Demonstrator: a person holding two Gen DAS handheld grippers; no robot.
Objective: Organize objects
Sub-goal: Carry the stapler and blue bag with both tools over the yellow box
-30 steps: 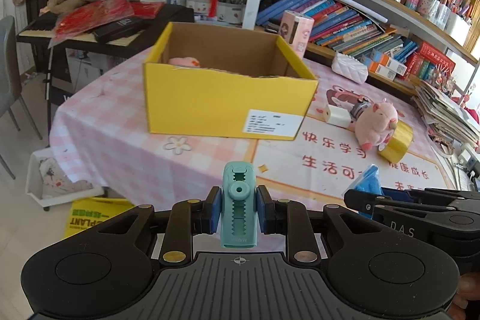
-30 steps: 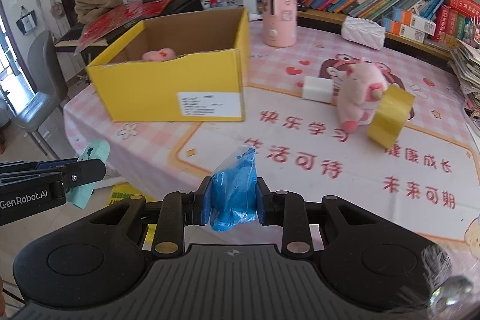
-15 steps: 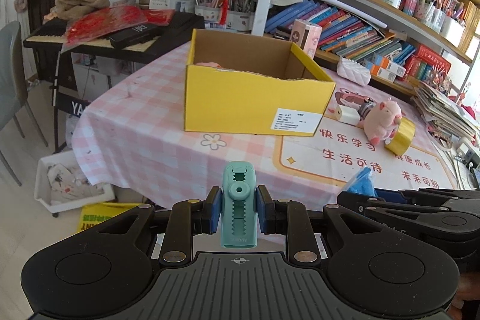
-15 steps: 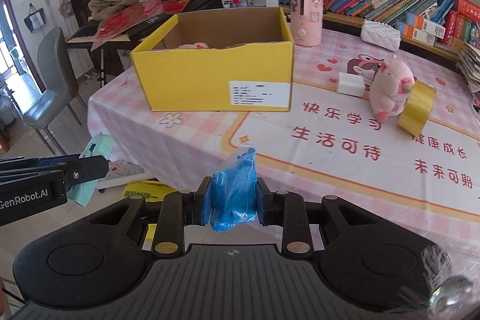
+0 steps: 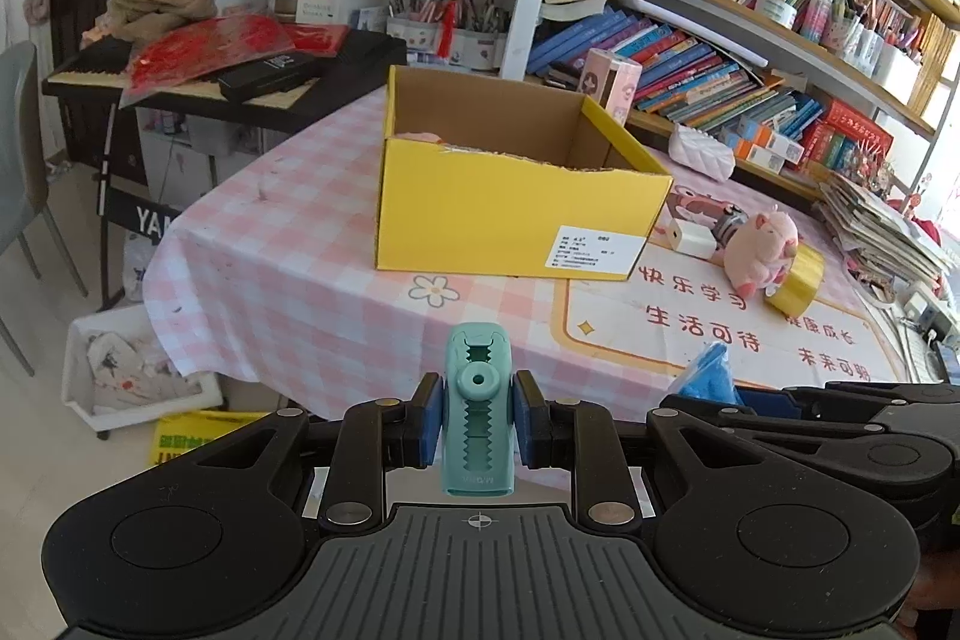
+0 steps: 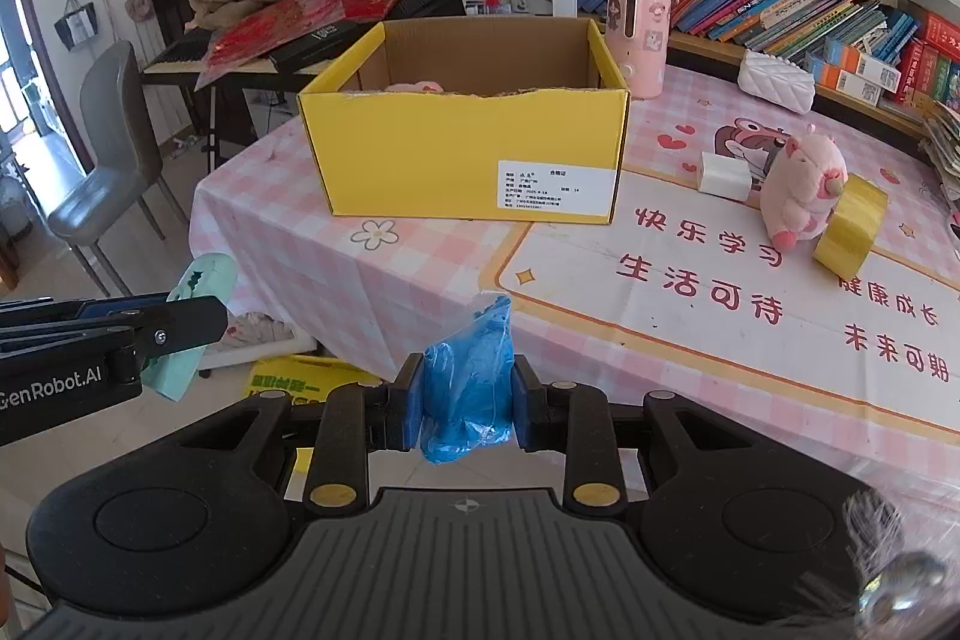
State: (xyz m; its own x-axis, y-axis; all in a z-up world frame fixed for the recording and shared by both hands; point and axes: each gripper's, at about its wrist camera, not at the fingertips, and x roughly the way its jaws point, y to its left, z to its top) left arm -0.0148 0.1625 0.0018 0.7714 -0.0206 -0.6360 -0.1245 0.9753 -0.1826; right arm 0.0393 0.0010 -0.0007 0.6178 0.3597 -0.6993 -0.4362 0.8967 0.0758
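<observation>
Left claw (image 5: 477, 427) is clamped tight on a teal serrated clip (image 5: 477, 418), standing upright between the pads, and the right claw (image 6: 467, 403) is squeezed onto a crumpled blue plastic bag (image 6: 468, 379); both loads hang off the near edge of the tabletop (image 6: 300, 244), well short of the yellow box (image 6: 465, 160). That box is the landmark, open-topped, with something pink (image 6: 414, 86) already lying inside at its far left (too hidden to name). Risks, as I judge them: the bag is soft and slippery and could slide out of the pads if the grip eases on the way in; the box's near wall is tall with a torn top edge, so a low approach would knock it or shove the box back. The two claws are side by side, so both going for the opening at once could clash. Right of the box sit a white block (image 6: 724, 175), a pink plush pig (image 6: 801, 187) and a yellow tape roll (image 6: 852, 226), not yet boxed; behind its right corner stands a pink canister (image 6: 637, 34). None of these block a straight run to the opening.
</observation>
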